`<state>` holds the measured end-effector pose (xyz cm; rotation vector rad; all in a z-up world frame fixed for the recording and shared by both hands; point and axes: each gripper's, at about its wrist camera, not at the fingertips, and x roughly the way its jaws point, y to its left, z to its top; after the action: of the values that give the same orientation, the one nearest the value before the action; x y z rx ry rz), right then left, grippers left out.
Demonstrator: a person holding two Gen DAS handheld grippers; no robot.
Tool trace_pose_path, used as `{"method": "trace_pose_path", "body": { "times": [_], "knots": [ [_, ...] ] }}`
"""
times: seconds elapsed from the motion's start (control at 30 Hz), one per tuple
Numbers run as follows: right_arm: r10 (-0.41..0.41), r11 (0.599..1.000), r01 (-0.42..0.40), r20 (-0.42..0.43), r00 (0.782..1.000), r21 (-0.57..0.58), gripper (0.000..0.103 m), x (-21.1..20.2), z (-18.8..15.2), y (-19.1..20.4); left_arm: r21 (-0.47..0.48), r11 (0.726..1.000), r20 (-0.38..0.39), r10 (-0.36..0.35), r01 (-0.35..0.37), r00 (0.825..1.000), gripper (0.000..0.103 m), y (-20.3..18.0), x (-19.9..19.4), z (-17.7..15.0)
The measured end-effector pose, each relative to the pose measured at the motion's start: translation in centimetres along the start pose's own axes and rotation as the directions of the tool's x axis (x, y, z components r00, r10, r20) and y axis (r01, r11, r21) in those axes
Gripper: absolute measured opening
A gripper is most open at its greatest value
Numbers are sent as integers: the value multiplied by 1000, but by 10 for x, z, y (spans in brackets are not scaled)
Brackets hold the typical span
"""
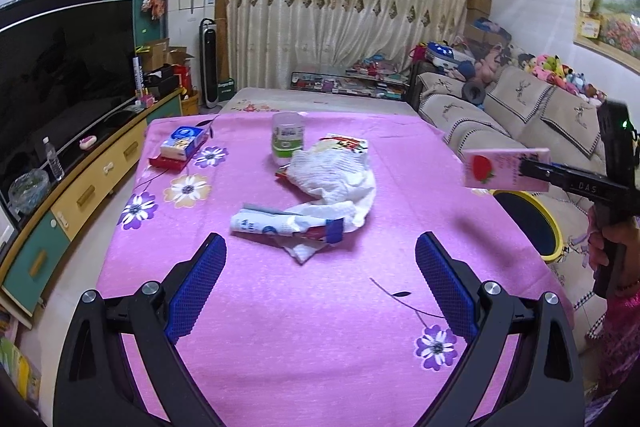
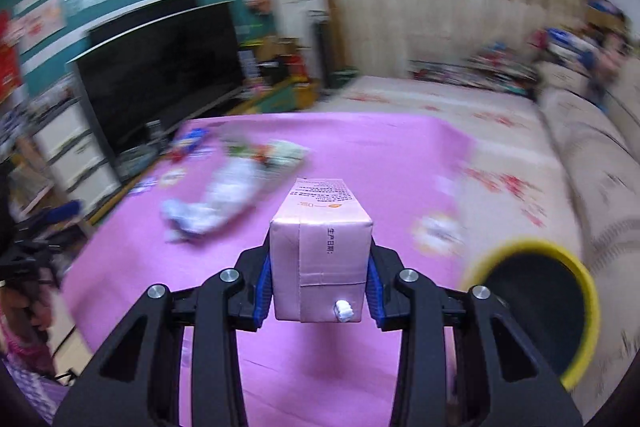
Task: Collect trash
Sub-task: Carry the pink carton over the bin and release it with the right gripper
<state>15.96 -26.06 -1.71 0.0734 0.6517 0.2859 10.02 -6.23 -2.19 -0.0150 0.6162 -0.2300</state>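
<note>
My right gripper [image 2: 319, 269] is shut on a pink strawberry milk carton [image 2: 320, 255] and holds it in the air above the table's right edge; the carton also shows in the left wrist view [image 1: 505, 169]. A yellow-rimmed trash bin [image 2: 536, 303] stands just right of the table, low beside the carton, and shows in the left wrist view [image 1: 528, 223]. My left gripper [image 1: 320, 263] is open and empty above the purple tablecloth [image 1: 300, 307]. Ahead of it lie a crumpled wrapper [image 1: 286, 225], a white paper towel [image 1: 336, 183] and a clear plastic cup [image 1: 287, 141].
A tissue box [image 1: 184, 143] on a red packet sits at the table's far left. A TV [image 1: 60, 67] on a cabinet runs along the left. A sofa [image 1: 520, 115] with plush toys lies to the right. The right wrist view is motion-blurred.
</note>
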Motion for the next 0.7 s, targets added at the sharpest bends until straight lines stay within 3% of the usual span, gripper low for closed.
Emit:
{"method": "trace_pose_path", "body": {
  "times": [0.07, 0.3, 0.47, 0.7],
  "knots": [
    [-107, 992, 107, -6, 994, 61, 36, -8, -12, -34, 13, 1000, -2, -6, 6, 1000, 94, -8, 2, 2],
    [-313, 926, 323, -81, 946, 195, 36, -13, -51, -119, 60, 997, -21, -46, 47, 999, 94, -37, 9, 8],
    [-398, 879, 422, -148, 905, 222, 36, -3, -71, -151, 99, 993, -30, -64, 66, 998, 94, -57, 13, 10],
    [-433, 847, 473, -202, 878, 241, 36, 22, -80, -179, 121, 990, -46, -71, 76, 996, 94, -69, 19, 13]
  ]
}}
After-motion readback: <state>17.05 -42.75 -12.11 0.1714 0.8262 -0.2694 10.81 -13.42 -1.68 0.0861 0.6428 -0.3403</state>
